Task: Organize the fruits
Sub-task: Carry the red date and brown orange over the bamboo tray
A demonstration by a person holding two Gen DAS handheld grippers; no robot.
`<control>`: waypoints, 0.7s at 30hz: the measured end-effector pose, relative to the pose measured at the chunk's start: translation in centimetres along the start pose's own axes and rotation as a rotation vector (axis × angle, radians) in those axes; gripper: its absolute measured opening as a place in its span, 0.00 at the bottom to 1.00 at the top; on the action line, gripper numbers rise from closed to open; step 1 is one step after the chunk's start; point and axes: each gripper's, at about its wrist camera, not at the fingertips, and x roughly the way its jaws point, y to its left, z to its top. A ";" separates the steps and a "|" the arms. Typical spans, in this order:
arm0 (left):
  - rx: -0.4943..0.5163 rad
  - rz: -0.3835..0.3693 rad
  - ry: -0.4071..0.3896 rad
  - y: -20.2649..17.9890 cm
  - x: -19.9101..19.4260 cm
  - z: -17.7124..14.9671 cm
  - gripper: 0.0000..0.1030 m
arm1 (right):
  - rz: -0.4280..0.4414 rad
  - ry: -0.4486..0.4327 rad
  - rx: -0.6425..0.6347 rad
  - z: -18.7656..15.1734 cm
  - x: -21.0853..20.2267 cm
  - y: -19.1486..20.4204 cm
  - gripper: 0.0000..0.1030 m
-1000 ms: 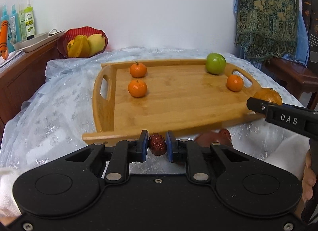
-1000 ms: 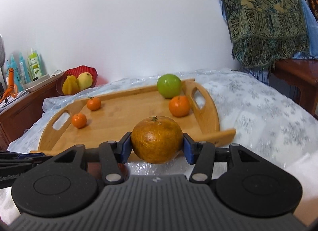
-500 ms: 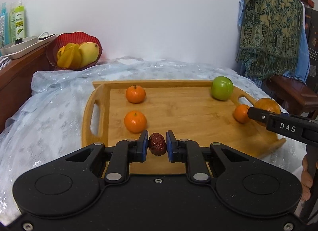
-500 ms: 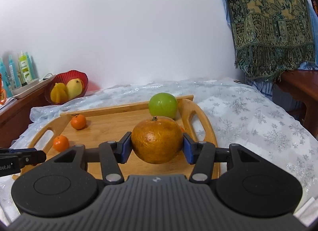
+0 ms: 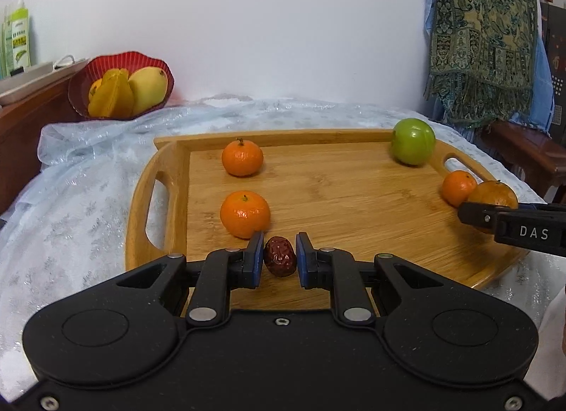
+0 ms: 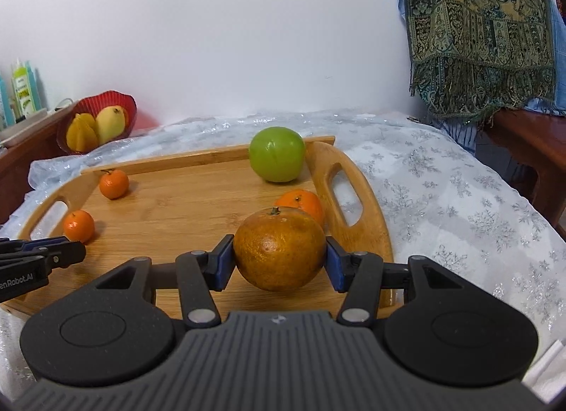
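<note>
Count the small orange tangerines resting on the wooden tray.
3. Two sit near the tray's left handle, one far and one nearer. The third is by the right handle, just behind the big orange held in the right gripper.

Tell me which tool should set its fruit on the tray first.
Probably left: the left tool holds the wrinkled dark red date over bare board of the wooden tray; the right's large orange crowds a small mandarin.

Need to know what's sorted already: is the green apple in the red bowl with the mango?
No, the green apple sits on the wooden tray at its far right corner, apart from the red bowl.
</note>
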 end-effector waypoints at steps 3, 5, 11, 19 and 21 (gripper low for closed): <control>-0.010 -0.007 0.009 0.3 0.5 -0.4 0.17 | -0.014 0.008 -0.014 -0.1 0.3 0.2 0.54; -0.007 -0.002 -0.003 0.4 0.7 -0.5 0.17 | -0.023 0.006 -0.025 -0.2 0.4 0.3 0.55; -0.014 -0.013 -0.017 0.5 1.0 -0.4 0.18 | -0.041 0.014 -0.022 -0.3 0.8 0.2 0.55; -0.026 -0.027 -0.021 0.8 0.9 -0.5 0.18 | -0.060 0.004 -0.031 -0.4 1.0 0.4 0.55; -0.028 -0.025 -0.022 0.9 0.9 -0.5 0.18 | -0.063 0.000 -0.033 -0.4 1.0 0.4 0.55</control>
